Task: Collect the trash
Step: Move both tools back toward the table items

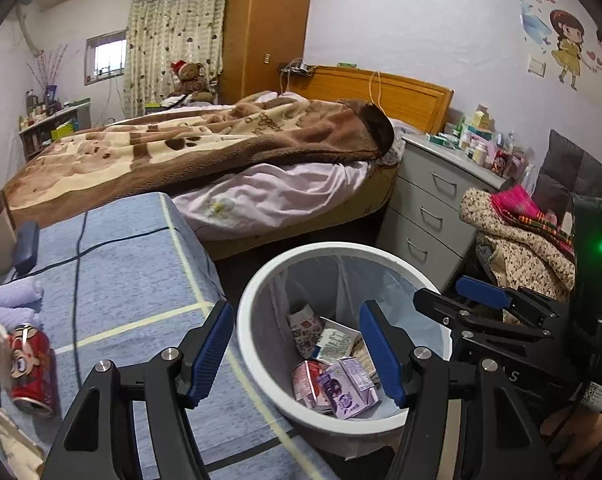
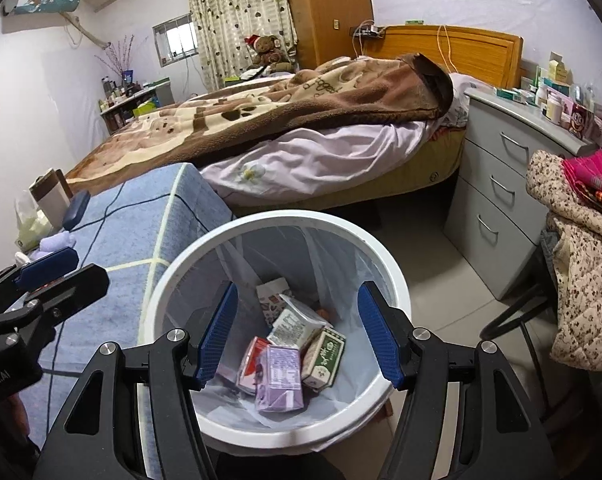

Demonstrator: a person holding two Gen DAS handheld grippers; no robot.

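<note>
Red can (image 1: 33, 372) lying lengthwise near the blue-covered table's (image 1: 141, 280) left edge, nearest left gripper (image 1: 297, 354). Both grippers spread wide, empty; right gripper (image 2: 299, 334) over white bin (image 2: 173, 276).

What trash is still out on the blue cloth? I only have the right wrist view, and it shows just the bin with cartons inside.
Observer: A red can lies on its side on the blue cloth, off to the left of the left gripper.
Operator: Is the left gripper holding anything?
Observer: No, it is open and empty, with the white bin showing between its fingers.
Operator: Anything close to the can?
Observer: A black cable runs across the cloth just to its right.
</note>
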